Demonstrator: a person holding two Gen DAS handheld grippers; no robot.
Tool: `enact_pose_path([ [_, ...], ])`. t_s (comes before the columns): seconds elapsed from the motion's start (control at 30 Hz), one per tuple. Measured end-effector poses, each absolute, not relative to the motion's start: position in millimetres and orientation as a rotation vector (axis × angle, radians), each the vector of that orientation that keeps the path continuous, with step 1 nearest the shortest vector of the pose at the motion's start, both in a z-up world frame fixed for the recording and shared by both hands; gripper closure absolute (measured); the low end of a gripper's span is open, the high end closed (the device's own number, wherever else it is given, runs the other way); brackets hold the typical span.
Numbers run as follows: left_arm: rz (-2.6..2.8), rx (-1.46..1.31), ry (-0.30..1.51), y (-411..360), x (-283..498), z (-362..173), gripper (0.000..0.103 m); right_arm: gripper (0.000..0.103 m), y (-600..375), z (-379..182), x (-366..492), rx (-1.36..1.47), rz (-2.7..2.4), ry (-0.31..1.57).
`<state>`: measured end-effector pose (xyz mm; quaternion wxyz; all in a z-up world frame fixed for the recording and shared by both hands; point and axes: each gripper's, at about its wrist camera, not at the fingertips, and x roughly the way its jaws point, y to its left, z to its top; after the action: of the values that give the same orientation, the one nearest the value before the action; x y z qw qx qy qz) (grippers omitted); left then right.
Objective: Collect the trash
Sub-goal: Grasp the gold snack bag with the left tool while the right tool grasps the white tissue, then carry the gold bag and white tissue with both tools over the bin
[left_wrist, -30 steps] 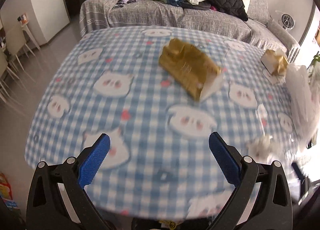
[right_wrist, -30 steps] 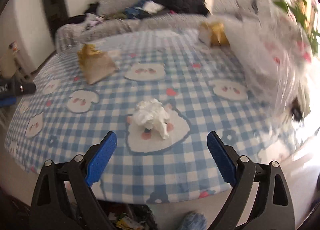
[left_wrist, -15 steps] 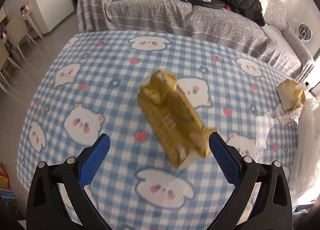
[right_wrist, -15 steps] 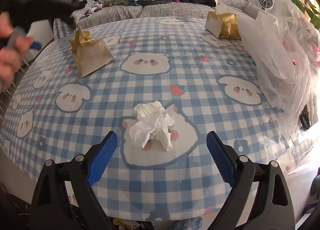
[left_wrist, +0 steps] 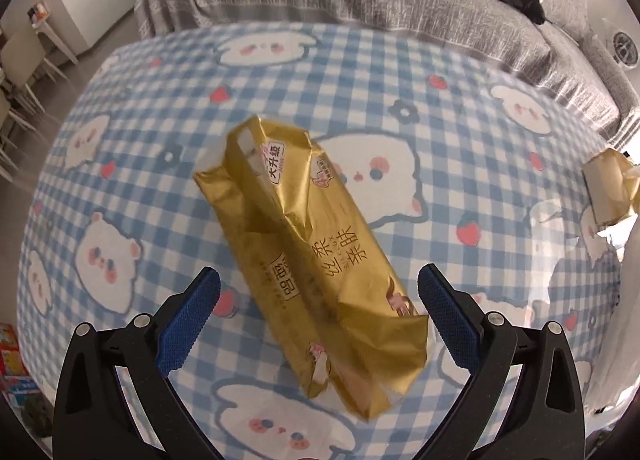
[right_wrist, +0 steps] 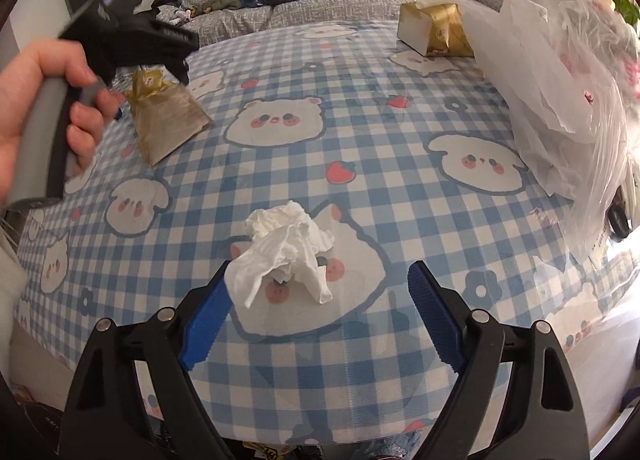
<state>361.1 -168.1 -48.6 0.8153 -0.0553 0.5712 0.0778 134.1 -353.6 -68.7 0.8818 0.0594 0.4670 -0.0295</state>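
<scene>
While both grippers hang open above the tabletop (right_wrist: 400, 188), the left gripper (left_wrist: 318, 302) straddles a light, crinkly, likely slippery gold wrapper (left_wrist: 308, 256), best pinched mid-body, and the right gripper (right_wrist: 316, 314) frames a soft crumpled tissue (right_wrist: 286, 248).

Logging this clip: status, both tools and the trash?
Left tool open, straddling gold wrapper. Right tool open, at crumpled tissue. Neither gripped. Nothing in the way; plastic bag at table's right.
</scene>
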Motion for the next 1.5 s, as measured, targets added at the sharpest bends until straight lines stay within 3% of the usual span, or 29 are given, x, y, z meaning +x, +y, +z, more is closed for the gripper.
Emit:
enact_pose_path([
  [0.1,0.169,-0.102,1.218,-166,362,-55,0.01,0.024,-358,-70,139,0.166,-0.048,0.988],
  [0.37,0.075,-0.04,1.302,-170,356,-68,0.065,0.034,-359,-76,155,0.173,-0.011,1.019],
  [0.43,0.055,-0.029,1.309,-169,353,-71,0.072,0.035,-359,-75,161,0.174,-0.006,1.016],
  [0.47,0.053,-0.018,1.306,-169,351,-71,0.081,0.035,-359,-75,163,0.175,0.0,1.016],
  [0.57,0.033,0.0,1.294,-166,346,-71,0.09,0.035,-353,-74,167,0.174,0.026,1.013],
  [0.77,-0.011,0.013,1.249,-161,337,-56,0.098,0.035,-339,-75,177,0.135,0.046,1.01],
  [0.83,-0.029,0.014,1.236,-159,331,-51,0.101,0.041,-337,-75,179,0.142,0.055,1.003],
  [1.17,-0.055,0.058,1.2,-149,299,-36,0.102,0.042,-317,-76,194,0.098,0.056,1.019],
  [1.23,-0.058,0.062,1.201,-146,297,-37,0.102,0.051,-315,-79,196,0.096,0.049,1.03],
  [1.5,-0.078,0.058,1.198,-139,292,-40,0.103,0.069,-315,-86,204,0.102,0.024,1.068],
])
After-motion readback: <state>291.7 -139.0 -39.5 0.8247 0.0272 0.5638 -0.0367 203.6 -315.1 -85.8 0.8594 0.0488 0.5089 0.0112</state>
